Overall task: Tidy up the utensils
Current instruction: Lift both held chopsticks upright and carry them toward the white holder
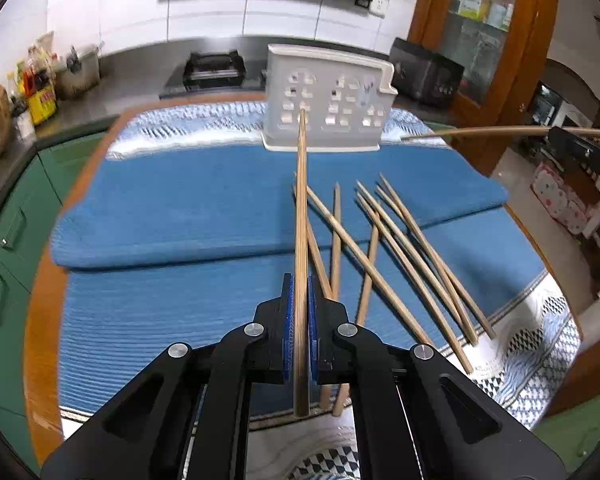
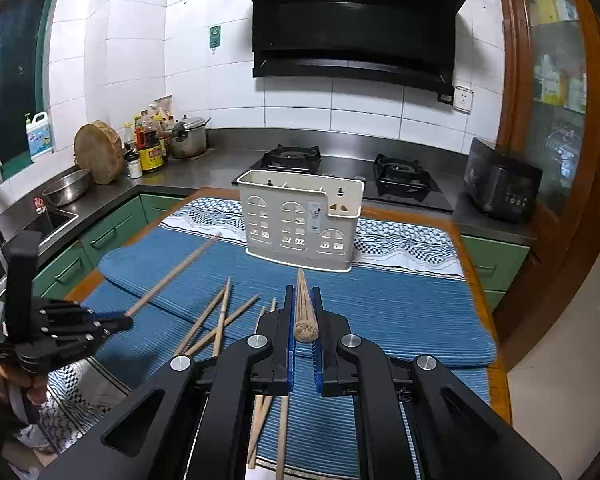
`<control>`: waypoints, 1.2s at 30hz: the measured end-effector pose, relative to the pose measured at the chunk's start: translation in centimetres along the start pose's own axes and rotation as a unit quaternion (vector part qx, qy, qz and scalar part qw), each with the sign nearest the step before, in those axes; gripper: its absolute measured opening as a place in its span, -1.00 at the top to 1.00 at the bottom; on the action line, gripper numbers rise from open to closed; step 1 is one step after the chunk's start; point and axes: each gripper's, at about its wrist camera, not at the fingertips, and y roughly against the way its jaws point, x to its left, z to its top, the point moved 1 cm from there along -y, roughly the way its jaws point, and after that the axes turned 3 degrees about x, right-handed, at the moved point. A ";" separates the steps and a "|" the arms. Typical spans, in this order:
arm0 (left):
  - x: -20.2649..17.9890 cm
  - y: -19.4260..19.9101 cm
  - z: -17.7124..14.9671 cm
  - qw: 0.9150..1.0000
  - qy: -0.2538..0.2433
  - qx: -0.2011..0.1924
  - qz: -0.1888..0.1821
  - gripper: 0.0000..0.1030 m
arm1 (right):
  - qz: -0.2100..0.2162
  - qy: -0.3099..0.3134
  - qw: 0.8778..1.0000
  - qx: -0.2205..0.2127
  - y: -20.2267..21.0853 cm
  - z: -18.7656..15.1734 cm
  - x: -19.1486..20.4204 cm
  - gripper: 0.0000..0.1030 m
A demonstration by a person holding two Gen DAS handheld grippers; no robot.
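Note:
My left gripper [image 1: 300, 292] is shut on a wooden chopstick [image 1: 301, 208] that points toward the white perforated utensil holder [image 1: 324, 104] at the far end of the blue mat. My right gripper [image 2: 303, 300] is shut on another chopstick [image 2: 303, 304], seen end-on, aimed at the holder [image 2: 300, 224]. Several loose chopsticks [image 1: 400, 256] lie crossed on the mat, also seen in the right wrist view [image 2: 216, 320]. The left gripper [image 2: 116, 322] with its chopstick [image 2: 172, 276] shows at the left of the right wrist view. The right gripper's chopstick [image 1: 500, 131] shows at the right of the left wrist view.
A folded blue mat [image 1: 180, 208] covers a wooden table [image 2: 500, 360]. Behind it are a steel counter with a gas hob [image 2: 292, 158], a pot [image 2: 188, 136], bottles [image 2: 150, 144], a cutting board [image 2: 98, 152] and a black appliance [image 2: 504, 188].

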 end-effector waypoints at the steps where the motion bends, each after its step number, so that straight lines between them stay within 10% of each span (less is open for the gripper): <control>1: -0.1 -0.3 -0.2 1.000 -0.004 0.004 0.004 0.91 | 0.000 0.001 1.000 0.001 -0.1 -0.1 0.1 0.87; 36: 0.4 -4.8 -4.2 0.998 0.002 0.052 0.046 0.88 | -0.002 0.013 1.000 0.019 -0.8 -1.9 1.1 0.87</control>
